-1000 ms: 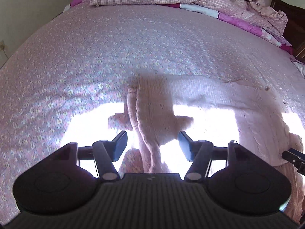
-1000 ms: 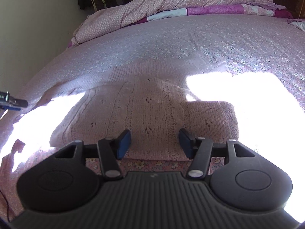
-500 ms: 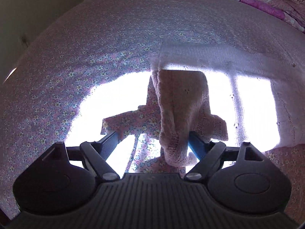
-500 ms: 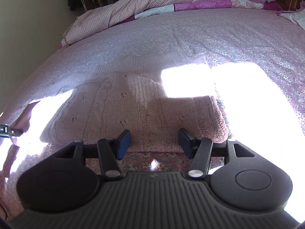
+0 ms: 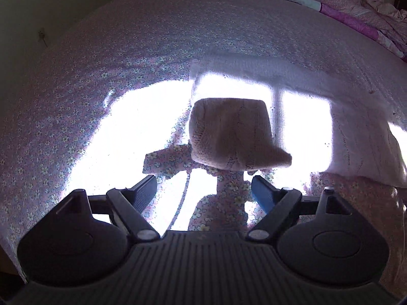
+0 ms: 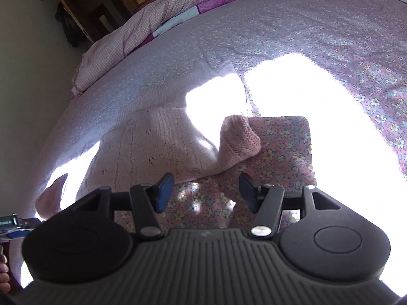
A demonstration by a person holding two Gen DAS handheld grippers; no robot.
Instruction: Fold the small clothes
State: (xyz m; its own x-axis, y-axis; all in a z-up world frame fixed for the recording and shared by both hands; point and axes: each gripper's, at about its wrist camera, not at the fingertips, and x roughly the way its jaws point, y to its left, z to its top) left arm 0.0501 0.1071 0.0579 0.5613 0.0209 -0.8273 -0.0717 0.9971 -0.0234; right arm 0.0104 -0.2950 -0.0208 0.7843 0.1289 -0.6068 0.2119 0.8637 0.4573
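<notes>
Pink knit sweater [image 5: 356,137] lies spread on the flowered bedsheet [image 5: 101,58], half in glaring sunlight, one sleeve [image 5: 234,134] folded back over itself just ahead of our left gripper [image 5: 203,190]. We hold that gripper's jaws wide apart over bare sheet, gripping nothing. Our right gripper [image 6: 207,188] hangs half open near the sweater's corner [image 6: 239,137], also empty.

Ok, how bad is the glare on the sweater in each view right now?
Left wrist view: sunlight blows out the bedsheet and the pink sweater body, leaving only its folded sleeve readable in shadow. Right wrist view: a blown-out patch hides the sweater's far corner; the near knit shows. Both views bend at the edges.
</notes>
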